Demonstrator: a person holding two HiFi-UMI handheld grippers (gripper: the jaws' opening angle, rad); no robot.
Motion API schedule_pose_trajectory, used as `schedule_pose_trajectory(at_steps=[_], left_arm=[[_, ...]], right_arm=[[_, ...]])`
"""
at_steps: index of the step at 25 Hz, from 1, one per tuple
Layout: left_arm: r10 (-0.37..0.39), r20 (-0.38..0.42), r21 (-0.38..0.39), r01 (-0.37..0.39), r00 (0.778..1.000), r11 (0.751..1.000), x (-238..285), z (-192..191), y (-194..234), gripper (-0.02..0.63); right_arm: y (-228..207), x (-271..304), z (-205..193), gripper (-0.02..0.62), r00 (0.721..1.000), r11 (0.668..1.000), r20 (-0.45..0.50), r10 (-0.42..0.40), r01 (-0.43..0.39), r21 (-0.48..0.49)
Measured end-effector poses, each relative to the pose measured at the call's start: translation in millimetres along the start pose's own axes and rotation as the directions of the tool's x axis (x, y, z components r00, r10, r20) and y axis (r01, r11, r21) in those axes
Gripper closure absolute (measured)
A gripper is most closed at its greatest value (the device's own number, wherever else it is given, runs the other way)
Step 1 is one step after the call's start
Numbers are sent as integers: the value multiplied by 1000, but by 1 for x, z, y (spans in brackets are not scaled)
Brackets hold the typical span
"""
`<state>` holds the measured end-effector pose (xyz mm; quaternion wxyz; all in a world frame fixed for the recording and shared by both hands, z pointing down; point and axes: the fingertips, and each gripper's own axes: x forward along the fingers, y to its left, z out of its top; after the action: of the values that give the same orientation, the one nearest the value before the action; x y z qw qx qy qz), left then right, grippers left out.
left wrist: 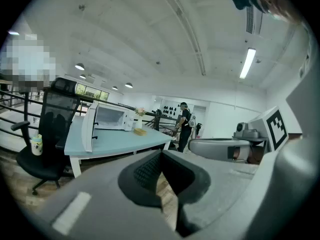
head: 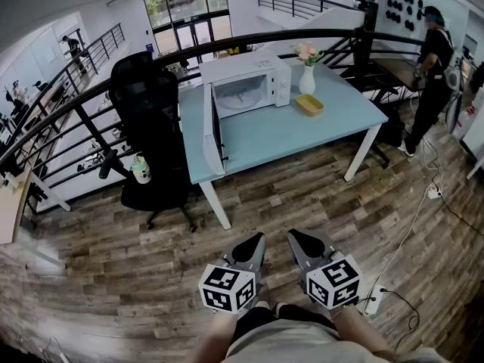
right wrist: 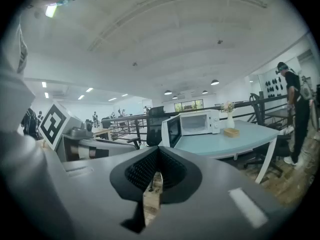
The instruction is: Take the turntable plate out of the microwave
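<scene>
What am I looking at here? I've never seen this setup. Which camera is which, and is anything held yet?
There is no robot arm. A person holds a two-jaw tool in each hand: the left gripper and the right gripper, each with a marker cube. The head view looks down from the person's head. The two gripper views look along each tool's own jaws. Both pairs of jaws are closed, with nothing between them. Ahead, a blue table carries a white microwave with its door open, the turntable plate inside, a vase and a yellow dish.
</scene>
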<state>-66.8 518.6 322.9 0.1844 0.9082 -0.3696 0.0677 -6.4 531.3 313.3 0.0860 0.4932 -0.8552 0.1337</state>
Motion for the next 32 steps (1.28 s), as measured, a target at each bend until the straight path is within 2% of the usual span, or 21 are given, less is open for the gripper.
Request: schedule_pose_trajectory(at_steps=[8, 11, 14, 17, 23, 28, 32], left_arm=[[-5, 1, 2, 5, 1000, 1000, 3, 5, 5, 606], [-15, -10, 14, 15, 1000, 1000, 5, 4, 8, 605], [-80, -11, -4, 80, 997, 997, 6, 2, 7, 605], [-143, 8, -5, 143, 990, 990, 4, 4, 4, 600], [-120, 7, 11, 120, 993, 993, 4, 6, 21, 600], [-122, -28, -17, 121, 992, 993, 10, -5, 32, 601], [-97, -25, -9, 97, 995, 995, 20, 0, 48, 600]], right_arm=[[0, 6, 8, 584, 1000, 1000, 9, -5, 5, -4], [5, 10, 10, 584, 999, 999, 22, 24, -24, 31], [11, 12, 11, 584, 997, 996, 46, 58, -61, 68], [10, 14, 13, 583, 998, 997, 52, 45, -48, 57], [5, 27, 14, 583, 998, 998, 57, 0, -4, 68], [11, 43, 4, 583, 999, 995, 44, 1, -6, 103], [5, 63, 7, 583, 999, 996, 41, 13, -17, 87]])
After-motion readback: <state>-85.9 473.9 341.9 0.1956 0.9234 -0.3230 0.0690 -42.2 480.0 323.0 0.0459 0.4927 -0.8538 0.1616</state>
